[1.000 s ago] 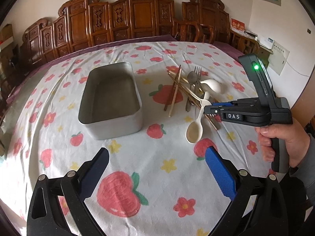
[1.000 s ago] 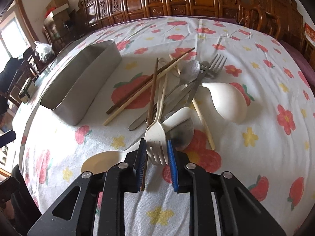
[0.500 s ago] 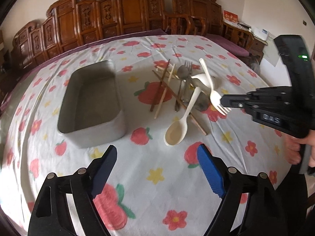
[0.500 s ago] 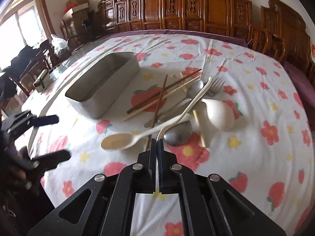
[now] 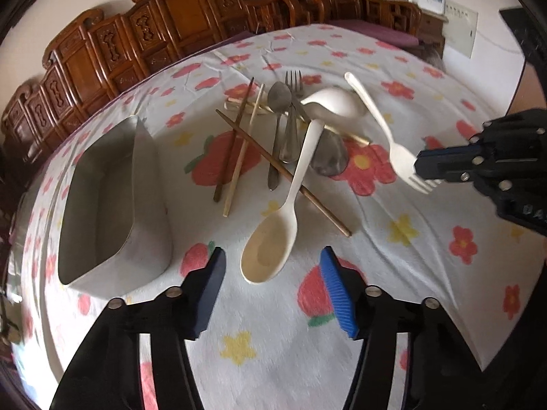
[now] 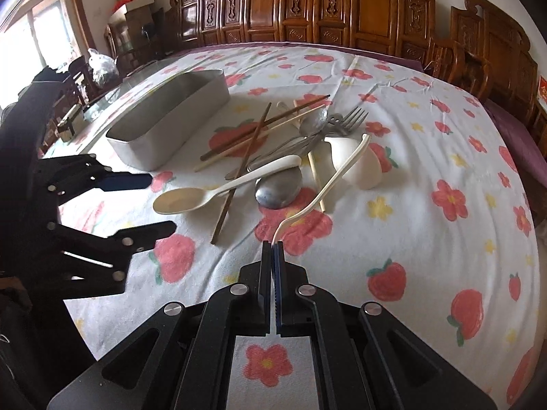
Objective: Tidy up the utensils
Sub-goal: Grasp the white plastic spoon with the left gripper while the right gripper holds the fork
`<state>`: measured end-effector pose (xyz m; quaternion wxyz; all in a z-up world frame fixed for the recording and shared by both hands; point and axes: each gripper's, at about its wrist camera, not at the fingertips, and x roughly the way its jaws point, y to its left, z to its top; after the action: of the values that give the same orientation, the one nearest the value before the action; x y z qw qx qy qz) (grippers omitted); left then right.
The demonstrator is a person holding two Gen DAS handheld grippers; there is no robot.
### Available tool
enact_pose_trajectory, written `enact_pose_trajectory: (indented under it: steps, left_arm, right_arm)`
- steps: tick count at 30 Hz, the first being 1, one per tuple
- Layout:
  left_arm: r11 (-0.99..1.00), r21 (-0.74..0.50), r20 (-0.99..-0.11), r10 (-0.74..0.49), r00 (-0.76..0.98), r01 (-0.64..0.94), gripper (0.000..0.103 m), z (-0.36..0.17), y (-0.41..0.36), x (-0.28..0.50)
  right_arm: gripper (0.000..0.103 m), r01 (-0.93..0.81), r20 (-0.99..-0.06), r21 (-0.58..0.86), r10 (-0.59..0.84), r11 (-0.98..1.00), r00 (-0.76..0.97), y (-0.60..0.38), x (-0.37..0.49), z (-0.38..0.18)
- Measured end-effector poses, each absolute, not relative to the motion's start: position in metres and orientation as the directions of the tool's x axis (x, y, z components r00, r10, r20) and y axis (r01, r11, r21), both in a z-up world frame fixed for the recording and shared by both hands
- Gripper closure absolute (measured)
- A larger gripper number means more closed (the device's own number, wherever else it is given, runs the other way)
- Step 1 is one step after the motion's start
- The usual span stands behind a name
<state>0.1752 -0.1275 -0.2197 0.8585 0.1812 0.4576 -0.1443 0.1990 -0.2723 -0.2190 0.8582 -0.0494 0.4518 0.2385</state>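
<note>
With the metal tray [image 5: 102, 205] waiting empty near the bench's left edge, the right gripper [image 6: 272, 249], fingers clamped on the cream fork [image 5: 386, 130], should carry it there, while the left gripper [image 5: 271, 273], fingers apart and just closing, seemingly reaches for the cream spoon [image 5: 273, 239].

White tablecloth [image 5: 280, 311] patterned with red strawberries, pink-red flowers and yellow stars, grey metal tray [image 5: 112, 205] at left of frame, cream plastic spoon [image 5: 273, 235], cream fork [image 5: 383, 130], dark brown chopsticks [image 5: 236, 136], carved reddish-brown wooden chairs [image 5: 177, 17] along top
</note>
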Motion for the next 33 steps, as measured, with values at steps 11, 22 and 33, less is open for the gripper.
enact_pose_trajectory:
  steps: [11,22,33]
  left_arm:
    - [0.859,0.280,-0.846,0.010,0.533,0.429,0.069,-0.233,-0.142,0.189]
    - [0.888,0.151,-0.851,-0.106,0.514,0.434,0.074,-0.219,-0.123,0.190]
    - [0.909,0.033,-0.849,-0.194,0.491,0.416,0.075,-0.210,-0.108,0.184]
  right_arm:
    - [0.101,-0.443,-0.789,0.154,0.380,0.883,0.483,-0.280,0.202,-0.211]
    - [0.101,-0.456,-0.797,0.148,0.380,0.877,0.471,-0.273,0.200,-0.214]
    - [0.101,-0.475,-0.803,0.139,0.379,0.869,0.460,-0.262,0.194,-0.216]
